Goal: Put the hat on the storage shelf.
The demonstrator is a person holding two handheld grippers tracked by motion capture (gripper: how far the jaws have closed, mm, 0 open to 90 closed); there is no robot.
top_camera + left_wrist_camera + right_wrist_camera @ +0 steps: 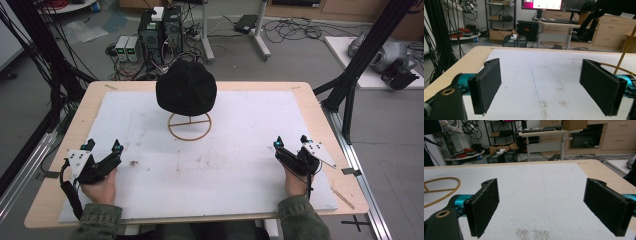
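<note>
My left claw sits at about eight o'clock on the table, jaws spread wide with nothing between them, just bare white mat showing in the gap. In the left gripper view my own two black pads stand far apart, released, touching nothing but air above the mat. My left hand grips the handle from behind, sleeve down at the near edge.

Over at four o'clock, my right claw mirrors it: jaws fully parted, empty, resting low over the mat. The right gripper view shows the same wide gap between its pads, white surface and a few brown smudges beyond.

Out from both claws, toward twelve o'clock, the black hat sits on top of its wire stand, whose round yellowish ring rests flat on the mat. The hat is well apart from both claws, roughly midway between them. The stand's ring peeks in at nine o'clock in the right gripper view.

The wooden table frames the mat on all sides.
</note>
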